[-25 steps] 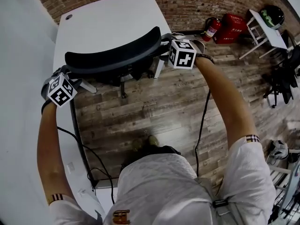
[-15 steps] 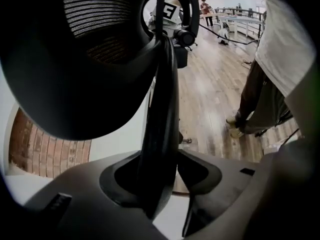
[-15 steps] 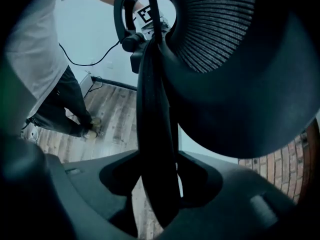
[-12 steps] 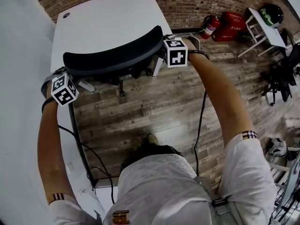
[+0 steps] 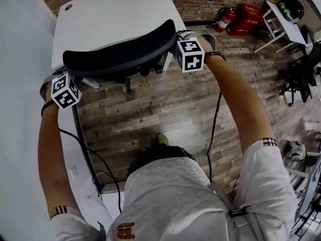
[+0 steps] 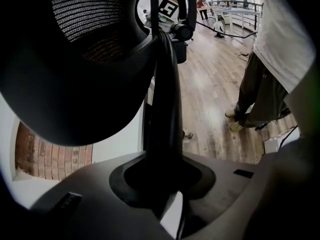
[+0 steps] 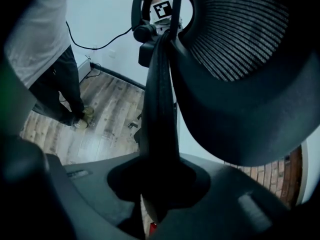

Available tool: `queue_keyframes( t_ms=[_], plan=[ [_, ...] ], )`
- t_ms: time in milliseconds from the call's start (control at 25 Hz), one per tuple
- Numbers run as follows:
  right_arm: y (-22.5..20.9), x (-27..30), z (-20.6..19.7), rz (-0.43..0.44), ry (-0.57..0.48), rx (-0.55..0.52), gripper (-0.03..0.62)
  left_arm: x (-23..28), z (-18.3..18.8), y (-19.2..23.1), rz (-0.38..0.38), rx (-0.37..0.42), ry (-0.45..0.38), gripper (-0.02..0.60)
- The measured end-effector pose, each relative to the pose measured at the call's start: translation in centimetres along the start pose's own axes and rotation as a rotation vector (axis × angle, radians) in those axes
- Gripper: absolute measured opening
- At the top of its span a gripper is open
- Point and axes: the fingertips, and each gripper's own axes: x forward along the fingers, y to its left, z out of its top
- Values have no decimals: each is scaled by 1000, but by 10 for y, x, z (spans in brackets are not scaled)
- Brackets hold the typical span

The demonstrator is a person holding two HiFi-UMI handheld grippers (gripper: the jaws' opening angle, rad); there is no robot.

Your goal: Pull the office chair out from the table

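Observation:
The black office chair's curved backrest (image 5: 115, 54) stands tucked against the white table (image 5: 115, 9). My left gripper (image 5: 67, 78) sits at the backrest's left end and my right gripper (image 5: 176, 40) at its right end. In the left gripper view the backrest's dark rim (image 6: 162, 94) runs down into the left gripper (image 6: 165, 184), whose jaws are closing on it. In the right gripper view the same rim (image 7: 159, 99) fills the gap of the right gripper (image 7: 157, 184), also closing. The mesh back (image 7: 240, 29) hides most of the chair's seat and base.
A fire extinguisher (image 5: 224, 19) and a red case (image 5: 246, 24) lie by the brick wall. A white stool (image 5: 283, 26) and a dark chair (image 5: 301, 77) stand at the right. Cables (image 5: 90, 159) trail on the wooden floor beside the person's feet (image 5: 150, 143).
Both marker cubes have drawn in slightly against the ends of the backrest, the right one lower on the rim. The chair still stands against the table.

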Motion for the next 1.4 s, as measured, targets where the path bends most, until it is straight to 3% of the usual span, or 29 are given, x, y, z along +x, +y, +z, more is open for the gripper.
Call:
queue_keyframes(
  t_ms=[720,1400],
  plan=[
    [74,-44,41,-50,8,14,71,-45,-10,-74,29,22,-17,94],
    [162,-98,66,-71,-11,-19,64,-94,-6,-175,1,-24,49,94]
  ],
)
